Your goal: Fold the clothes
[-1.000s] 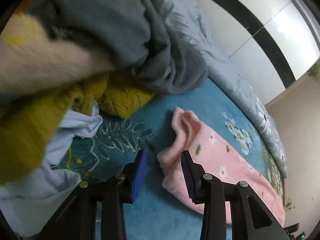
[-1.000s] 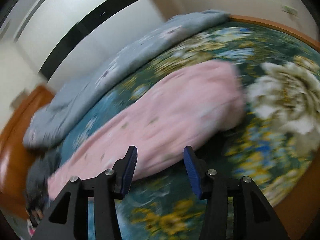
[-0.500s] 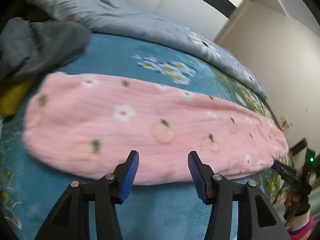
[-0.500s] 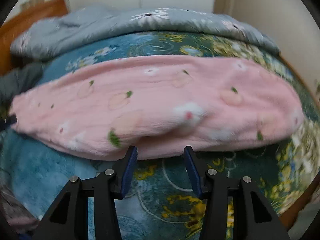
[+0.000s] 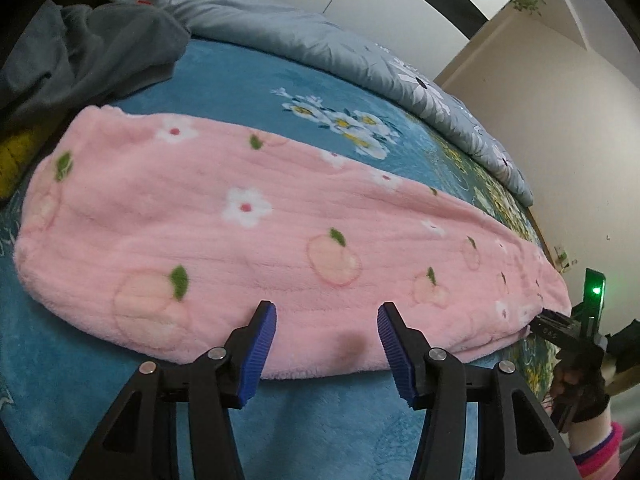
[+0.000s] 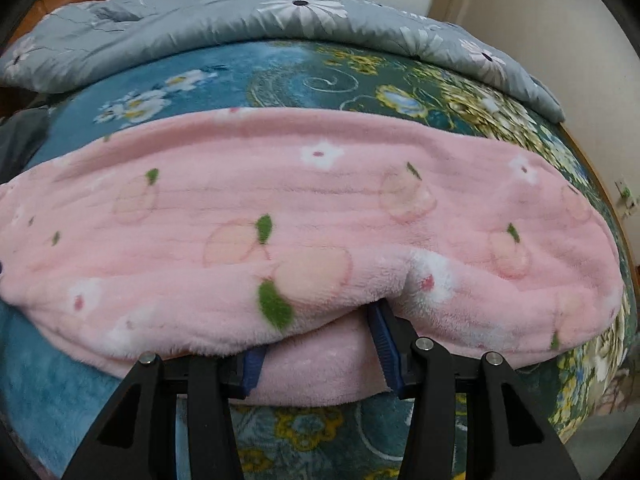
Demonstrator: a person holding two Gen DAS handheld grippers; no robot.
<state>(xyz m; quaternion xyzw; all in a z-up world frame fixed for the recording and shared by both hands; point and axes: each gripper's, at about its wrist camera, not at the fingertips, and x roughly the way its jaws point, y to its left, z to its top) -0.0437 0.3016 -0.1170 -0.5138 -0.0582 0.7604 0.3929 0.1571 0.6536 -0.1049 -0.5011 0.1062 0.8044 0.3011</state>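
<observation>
A long pink fleece garment (image 5: 280, 220) printed with peaches and flowers lies flat across the blue floral blanket (image 5: 320, 420). My left gripper (image 5: 326, 312) hovers open over its near edge, with nothing pinched between the blue pads. At the garment's far right end the right gripper (image 5: 560, 326) shows, held by a gloved hand (image 5: 580, 392). In the right wrist view, the right gripper (image 6: 316, 332) is pushed into the near edge of the pink garment (image 6: 320, 208). The upper layer drapes over its fingertips and a lower layer lies between the spread jaws, unpinched.
A grey flowered quilt (image 5: 320, 40) is bunched along the far side of the bed. A dark grey garment (image 5: 100, 52) and a yellow one (image 5: 16, 152) lie at the left. The bed's wooden edge (image 6: 600, 184) and a wall close the right side.
The left gripper swung from the clothes pile along the pink garment to its near edge, jaws wider. The right gripper dropped to the garment and slid its fingers under the top layer.
</observation>
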